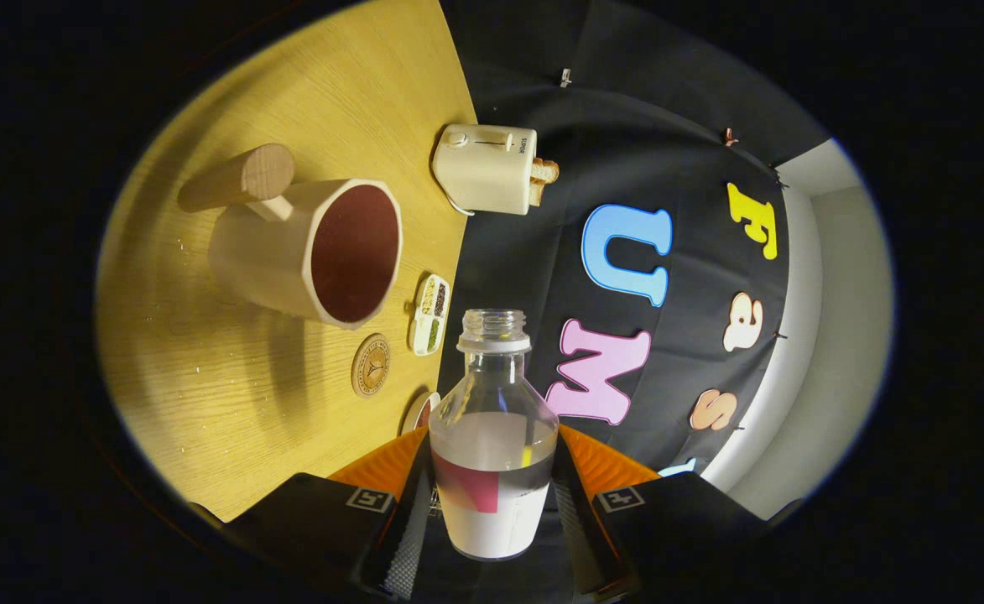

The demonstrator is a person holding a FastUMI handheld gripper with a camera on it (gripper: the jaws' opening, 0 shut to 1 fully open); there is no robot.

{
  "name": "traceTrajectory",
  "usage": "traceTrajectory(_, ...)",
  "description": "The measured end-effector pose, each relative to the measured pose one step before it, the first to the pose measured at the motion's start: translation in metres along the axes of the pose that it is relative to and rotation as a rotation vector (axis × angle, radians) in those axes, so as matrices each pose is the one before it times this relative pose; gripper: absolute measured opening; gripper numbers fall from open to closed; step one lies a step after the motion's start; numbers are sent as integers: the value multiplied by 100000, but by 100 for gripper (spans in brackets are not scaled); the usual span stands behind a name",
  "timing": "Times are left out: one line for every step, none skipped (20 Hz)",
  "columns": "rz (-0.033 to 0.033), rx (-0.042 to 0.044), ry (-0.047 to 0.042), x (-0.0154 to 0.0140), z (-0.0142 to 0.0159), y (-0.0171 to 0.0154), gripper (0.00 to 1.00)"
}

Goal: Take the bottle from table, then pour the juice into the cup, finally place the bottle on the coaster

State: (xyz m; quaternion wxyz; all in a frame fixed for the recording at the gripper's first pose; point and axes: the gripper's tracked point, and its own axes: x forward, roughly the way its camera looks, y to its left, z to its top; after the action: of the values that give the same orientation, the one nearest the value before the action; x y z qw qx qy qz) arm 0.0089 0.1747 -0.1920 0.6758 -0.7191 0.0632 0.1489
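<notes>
Gripper view: the whole scene was rolled sideways, so the wooden table (231,394) filled the left half of the frame w/ the booth's dark cloth wall at center and right. The gripper (492,503) sat at bottom center, its two fingers (408,528) closed on the bottle (493,445), one pressing each side of the lower body. The bottle was clear plastic, cap off, open neck pointing toward the frame's top; pale liquid filled approx. its lower half (a label w/ a pink patch wrapped the base).

Beyond the fingers, at left of center, the cup (315,252) stood on the table: a cream, faceted mug w/ a dark reddish inside and a round wooden handle, its mouth facing right in the picture. The round coaster (371,365) lay between cup and bottle, below the cup in frame, bare. Just right of it sat a small divided tray (429,314). A cream toaster (486,168) w/ bread slices in it was at upper center, by the table's edge. A bit of a round plate (419,411) showed beside the bottle's shoulder.
</notes>
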Motion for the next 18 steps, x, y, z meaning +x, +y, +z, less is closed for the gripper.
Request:
traceTrajectory(185,-537,-353,-22,149,131,72)
traceTrajectory(166,-1016,-379,-30,343,186,72)
traceTrajectory(258,-997,-399,-16,96,38,72)
traceTrajectory(229,-857,-263,101,47,55,72)
traceTrajectory(340,-659,-138,80,86,194,72)
traceTrajectory(327,-615,-90,106,70,141,72)
traceTrajectory(286,-585,-170,-39,-3,106,72)
traceTrajectory(248,-649,-156,176,105,5,72)
traceTrajectory(80,-606,-98,18,-7,81,72)
traceTrajectory(152,-314,0,47,-69,62,72)
traceTrajectory(65,-204,-95,85,-12,-80,72)
traceTrajectory(-107,-327,-114,-23,30,87,72)
traceTrajectory(62,-323,-210,36,78,-112,72)
traceTrajectory(467,-256,-234,114,75,34,72)
traceTrajectory(157,-130,-246,-59,132,-21,72)
traceTrajectory(-131,-224,-373,100,22,-49,72)
traceTrajectory(-238,-375,-189,27,105,-44,72)
traceTrajectory(-13,-193,-84,-23,83,-40,72)
